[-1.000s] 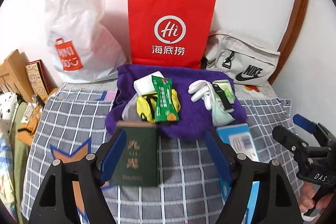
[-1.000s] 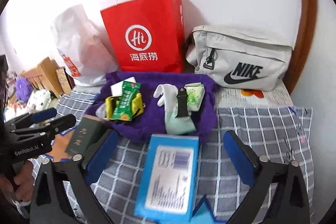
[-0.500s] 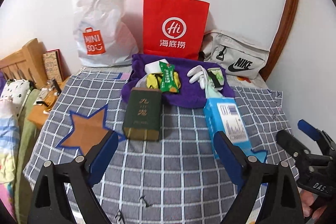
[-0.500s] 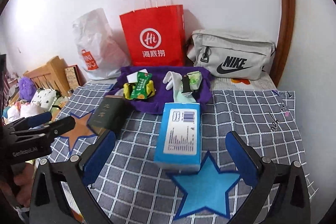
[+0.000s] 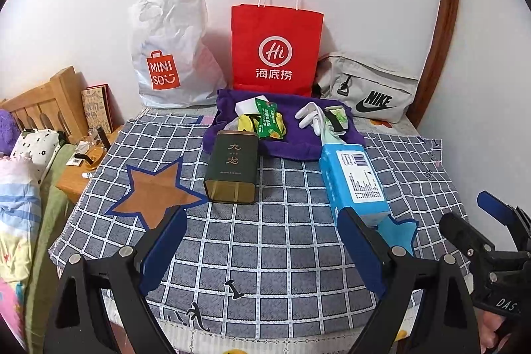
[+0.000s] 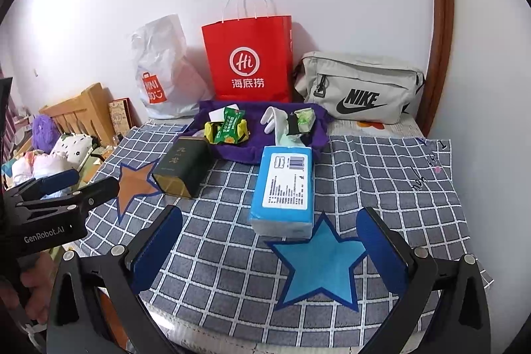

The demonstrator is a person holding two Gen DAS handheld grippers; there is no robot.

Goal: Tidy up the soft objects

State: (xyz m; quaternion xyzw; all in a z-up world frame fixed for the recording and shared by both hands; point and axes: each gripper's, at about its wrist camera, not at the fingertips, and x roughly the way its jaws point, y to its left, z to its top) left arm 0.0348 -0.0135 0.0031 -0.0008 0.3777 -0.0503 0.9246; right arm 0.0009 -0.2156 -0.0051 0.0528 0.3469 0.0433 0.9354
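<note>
A purple towel point(image 5: 298, 145) point(image 6: 239, 148) lies at the back of the checked cloth and holds a green snack packet point(image 5: 269, 121) point(image 6: 229, 128), yellow items, a white glove point(image 5: 310, 116) point(image 6: 273, 118) and a small green pack. A dark green box point(image 5: 232, 168) point(image 6: 182, 165) and a blue tissue pack point(image 5: 353, 181) point(image 6: 285, 188) lie in front of it. My left gripper point(image 5: 265, 251) is open and empty above the cloth's near edge. My right gripper point(image 6: 268, 247) is open and empty near the blue star point(image 6: 318, 264).
A red paper bag point(image 5: 275, 52), a white Miniso bag point(image 5: 169, 55) and a grey Nike bag point(image 5: 368, 88) stand against the wall. An orange star point(image 5: 154, 191) marks the cloth's left. A wooden bed frame and bedding point(image 5: 30, 135) lie left of the table.
Both grippers have pulled back and up from the towel. The green box and tissue pack now lie free on the cloth, well ahead of the open jaws.
</note>
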